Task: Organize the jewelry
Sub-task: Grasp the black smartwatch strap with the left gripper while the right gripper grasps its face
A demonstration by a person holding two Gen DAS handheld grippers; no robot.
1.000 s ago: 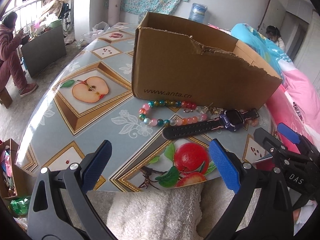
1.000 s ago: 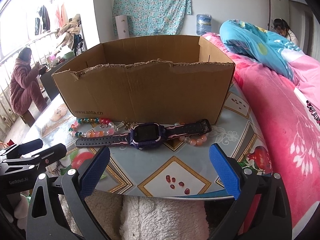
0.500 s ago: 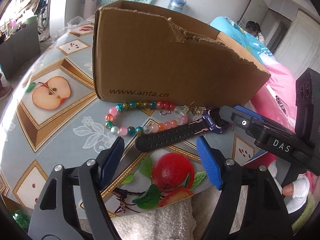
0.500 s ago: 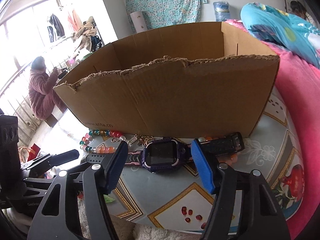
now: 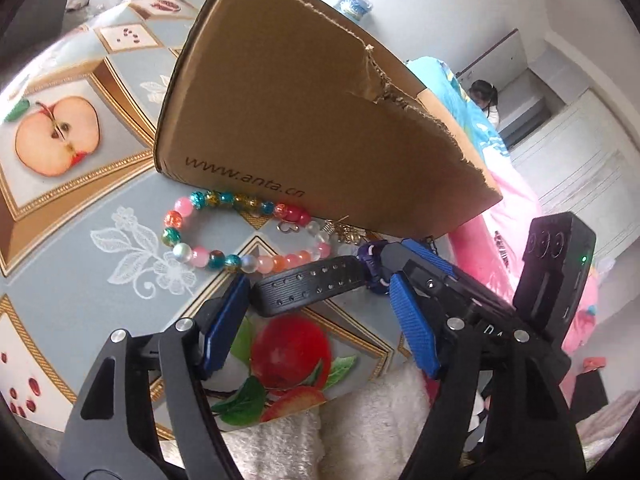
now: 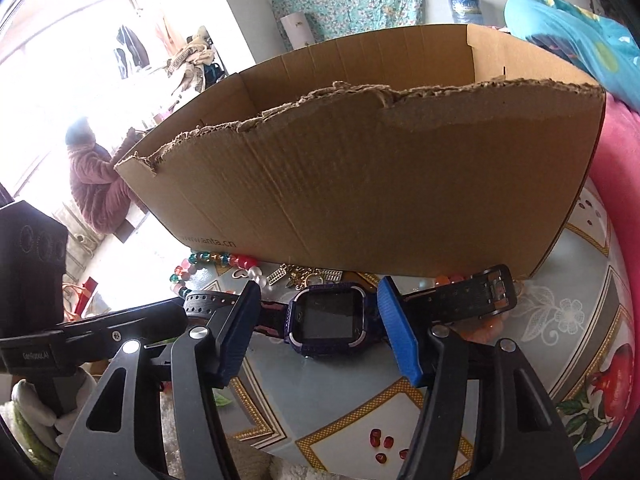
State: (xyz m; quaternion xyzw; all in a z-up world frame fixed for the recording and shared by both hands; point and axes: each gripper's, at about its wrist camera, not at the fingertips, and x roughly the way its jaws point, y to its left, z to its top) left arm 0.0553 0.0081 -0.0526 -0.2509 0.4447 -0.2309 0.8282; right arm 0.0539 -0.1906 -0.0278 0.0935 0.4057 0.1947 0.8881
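Observation:
A purple smartwatch (image 6: 326, 318) with black straps lies flat on the table in front of the cardboard box (image 6: 380, 184). My right gripper (image 6: 318, 296) straddles the watch face; its blue pads stand just off each end, so it is open. My left gripper (image 5: 319, 282) is open around the free end of the black strap (image 5: 308, 286), and the strap tip is at its left pad. In the left wrist view the right gripper (image 5: 390, 266) sits over the watch face. A bracelet of coloured beads (image 5: 200, 257) and a gold chain (image 6: 298, 276) lie between the watch and the box.
The open box (image 5: 304, 120) has torn top edges and stands close behind the jewelry. The table (image 5: 100, 280) carries a fruit-print cloth. Pink bedding (image 6: 616, 200) runs along the right. One person (image 6: 94, 184) sits at the far left and another (image 5: 486, 98) is at the back.
Both grippers have come forward and down onto the watch, and their jaws have narrowed from wide open. The left gripper has also rolled, which tilts its view.

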